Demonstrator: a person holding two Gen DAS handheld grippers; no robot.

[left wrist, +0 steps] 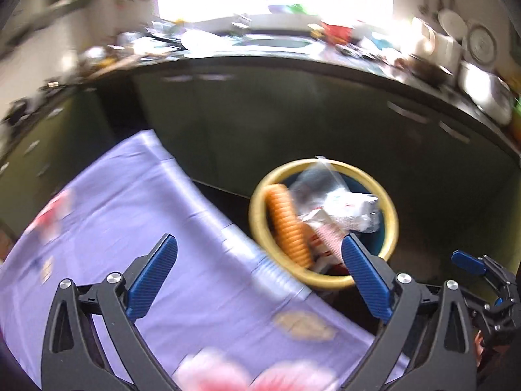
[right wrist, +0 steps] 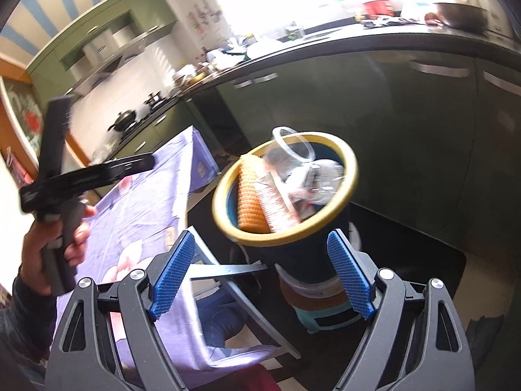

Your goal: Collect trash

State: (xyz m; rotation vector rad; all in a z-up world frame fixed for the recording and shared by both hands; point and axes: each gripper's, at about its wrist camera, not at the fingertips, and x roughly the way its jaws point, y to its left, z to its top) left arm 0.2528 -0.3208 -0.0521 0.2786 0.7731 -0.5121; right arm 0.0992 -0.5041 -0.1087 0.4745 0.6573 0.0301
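Kitchen setting: dark green cabinets [right wrist: 407,123] under a cluttered black countertop [left wrist: 260,55], bright window behind; both views motion-blurred.

Left gripper [left wrist: 260,273] stood spread wide, nothing between its blue pads [left wrist: 153,277]; it hung above the edge of a lilac floral tablecloth [left wrist: 130,211]. Seen from the right wrist view, the same gripper [right wrist: 107,169] was gripped by a hand [right wrist: 55,244] over the cloth [right wrist: 136,202].

Right gripper [right wrist: 260,270] was also spread, pads [right wrist: 172,273] to either side of the bin's dark blue body without pressing on it, so far as the blur allowed.

Trash bin [left wrist: 325,280], round with a yellow rim, sat just beside the table's edge, in front of the cabinets. In the right wrist view the bin [right wrist: 309,260] stood on a dark floor patch. Inside it: an orange ribbed wrapper [left wrist: 286,224] leaning against the rim, a red-and-white packet [left wrist: 325,238], a clear plastic bag [left wrist: 312,179] and crumpled white packaging [left wrist: 355,211]. A clear plastic cup [right wrist: 293,145] poked over the far rim in the right wrist view.
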